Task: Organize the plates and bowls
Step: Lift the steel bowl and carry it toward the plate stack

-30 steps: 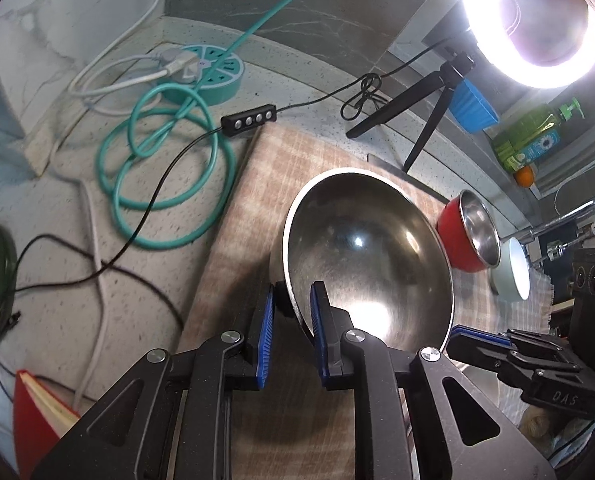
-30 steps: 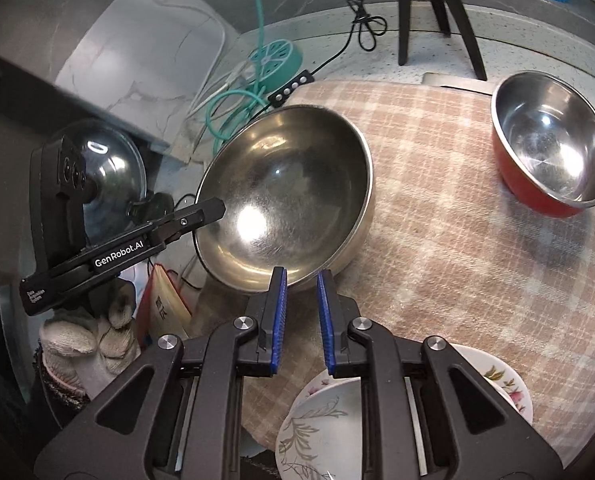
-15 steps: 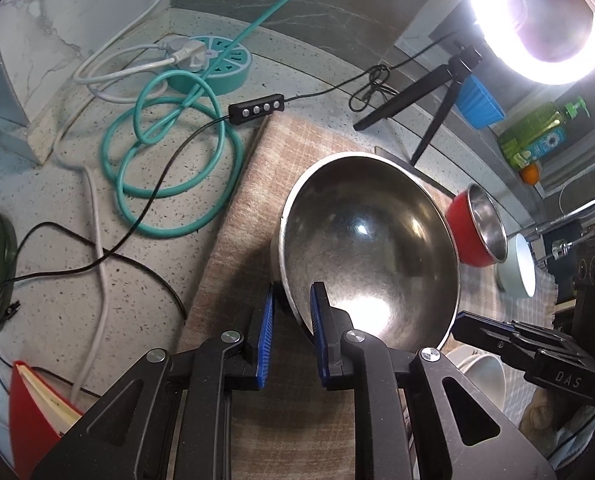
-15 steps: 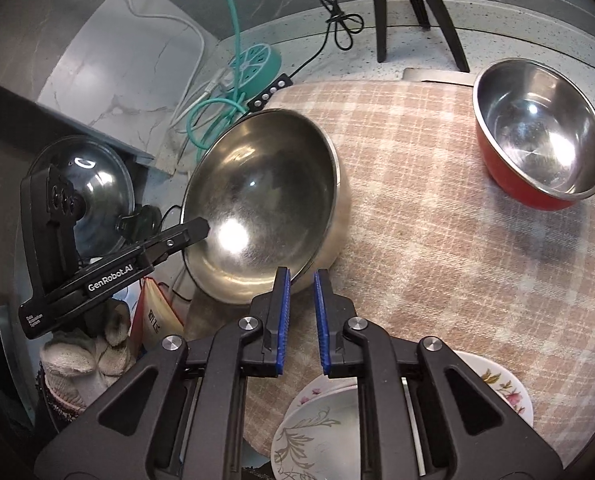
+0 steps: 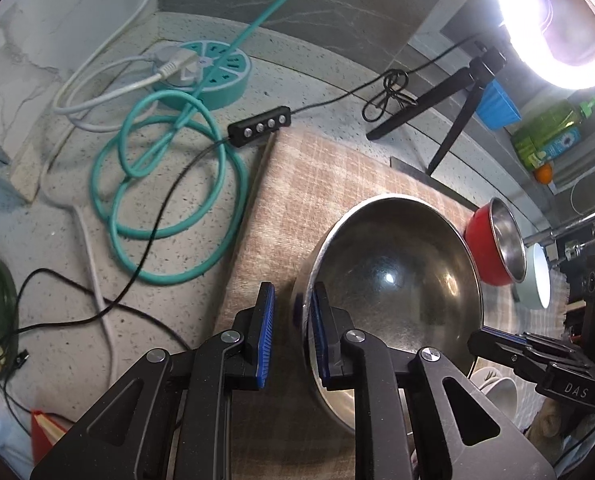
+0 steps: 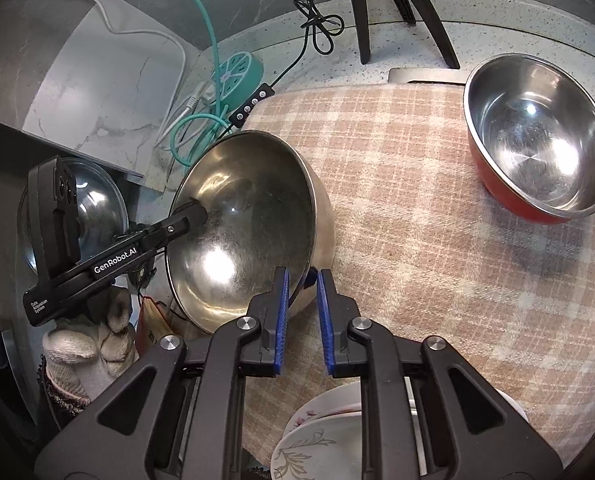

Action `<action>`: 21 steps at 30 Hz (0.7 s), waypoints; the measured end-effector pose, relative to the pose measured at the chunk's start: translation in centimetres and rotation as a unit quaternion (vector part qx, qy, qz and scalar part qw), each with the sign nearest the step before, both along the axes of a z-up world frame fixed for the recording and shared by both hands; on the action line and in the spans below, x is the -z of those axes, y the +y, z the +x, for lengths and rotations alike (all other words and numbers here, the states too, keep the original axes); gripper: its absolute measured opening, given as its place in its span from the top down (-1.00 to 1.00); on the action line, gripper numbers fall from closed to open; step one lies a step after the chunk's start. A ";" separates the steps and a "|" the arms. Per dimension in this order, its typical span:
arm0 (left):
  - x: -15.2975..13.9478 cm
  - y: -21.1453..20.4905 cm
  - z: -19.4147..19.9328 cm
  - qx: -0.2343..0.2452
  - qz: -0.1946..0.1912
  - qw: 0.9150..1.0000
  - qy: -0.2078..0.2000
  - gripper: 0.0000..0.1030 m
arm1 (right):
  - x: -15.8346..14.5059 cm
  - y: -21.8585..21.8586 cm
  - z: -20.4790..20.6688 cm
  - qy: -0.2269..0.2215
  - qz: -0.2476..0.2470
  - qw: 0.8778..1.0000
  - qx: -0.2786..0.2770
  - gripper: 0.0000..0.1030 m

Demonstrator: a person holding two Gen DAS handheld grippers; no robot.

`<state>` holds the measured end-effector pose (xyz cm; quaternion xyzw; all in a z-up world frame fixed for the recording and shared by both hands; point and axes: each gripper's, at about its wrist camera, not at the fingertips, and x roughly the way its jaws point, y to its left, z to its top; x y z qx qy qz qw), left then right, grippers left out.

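Note:
A large steel bowl (image 5: 397,280) (image 6: 249,224) is tilted up on its side over the checked cloth (image 6: 417,248). My left gripper (image 5: 293,316) straddles its rim: one finger inside, one outside, with a gap showing on the outer side. My right gripper (image 6: 300,304) straddles the opposite rim, also with small gaps. A red bowl with a steel inside (image 6: 537,140) (image 5: 497,248) stands on the cloth at the far right. Floral white plates (image 6: 329,440) lie below my right gripper.
A teal power hub (image 5: 209,72) with a coiled teal cable (image 5: 169,184), a black switch box (image 5: 259,126) and cords lie on the counter left of the cloth. A tripod (image 5: 449,112) and a ring light (image 5: 557,20) stand behind. A white bowl (image 5: 537,280) sits beyond the red one.
The steel bowl has tipped up further on its side. Both grippers' jaws have widened a little around its rim.

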<state>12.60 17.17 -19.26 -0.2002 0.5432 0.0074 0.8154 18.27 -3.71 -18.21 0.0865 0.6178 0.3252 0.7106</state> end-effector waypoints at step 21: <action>-1.7 -0.6 -4.8 -0.026 -0.002 1.000 -0.006 0.80 | -1.3 -0.1 -3.9 -0.002 0.007 0.999 -0.048 0.72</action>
